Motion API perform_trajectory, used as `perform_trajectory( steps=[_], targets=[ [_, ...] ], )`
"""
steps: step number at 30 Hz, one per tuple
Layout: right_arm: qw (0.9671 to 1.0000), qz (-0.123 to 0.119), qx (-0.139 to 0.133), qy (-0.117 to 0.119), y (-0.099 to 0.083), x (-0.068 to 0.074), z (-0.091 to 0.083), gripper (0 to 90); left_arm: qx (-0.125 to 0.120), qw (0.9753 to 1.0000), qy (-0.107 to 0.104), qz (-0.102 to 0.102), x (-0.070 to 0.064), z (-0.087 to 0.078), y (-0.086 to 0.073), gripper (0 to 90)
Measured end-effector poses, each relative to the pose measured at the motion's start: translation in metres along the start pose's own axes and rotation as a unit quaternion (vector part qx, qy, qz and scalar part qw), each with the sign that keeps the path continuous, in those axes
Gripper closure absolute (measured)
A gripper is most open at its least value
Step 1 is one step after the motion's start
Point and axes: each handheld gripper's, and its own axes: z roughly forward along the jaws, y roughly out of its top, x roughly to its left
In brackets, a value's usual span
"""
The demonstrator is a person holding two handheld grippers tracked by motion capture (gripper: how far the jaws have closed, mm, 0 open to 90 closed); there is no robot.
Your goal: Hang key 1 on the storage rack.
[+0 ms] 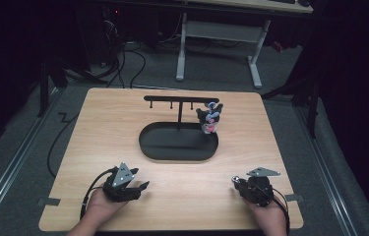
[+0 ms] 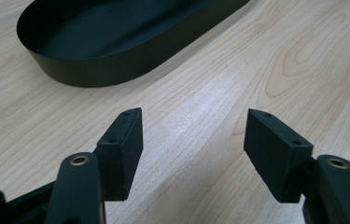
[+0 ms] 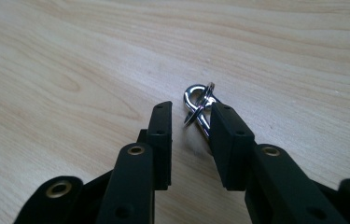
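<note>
The metal clasp (image 3: 199, 108) lay on the table (image 3: 70, 56) between the right gripper (image 3: 190, 122) fingers, long axis running forward beyond their tips, ring end leading. Left gripper (image 2: 193, 135) fingers stood apart, empty.

Place: a lab or recording workspace
Lighting: dark room, only the wooden desk (image 1: 103, 147) lit
Floor: grey carpet, loose cables (image 1: 123, 64), metal rails (image 1: 10, 177)
Behind: white-legged bench (image 1: 221, 29)
Marks: tape tabs (image 1: 48, 201) at desk corners

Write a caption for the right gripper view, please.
Right tongs, partly closed, around a metal clasp on the wooden table.
</note>
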Motion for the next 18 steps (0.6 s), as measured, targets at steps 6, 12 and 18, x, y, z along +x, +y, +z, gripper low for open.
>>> perform_trajectory(
  steps=[6, 12, 18],
  targets=[
    [0.9988, -0.012, 0.045, 0.012, 0.007, -0.002, 0.000, 66.8, 0.001, 1.0000, 0.001, -0.003, 0.001, -0.001, -0.001, 38.3],
    [0.9961, -0.026, 0.082, 0.020, 0.014, -0.002, -0.001, 66.1, 0.001, 1.0000, 0.002, -0.002, 0.002, 0.000, 0.000, 38.4],
    [0.9928, -0.025, 0.113, 0.030, 0.022, -0.004, 0.000, 63.2, 0.002, 1.0000, 0.001, -0.001, 0.001, 0.000, 0.000, 38.5]
  ],
)
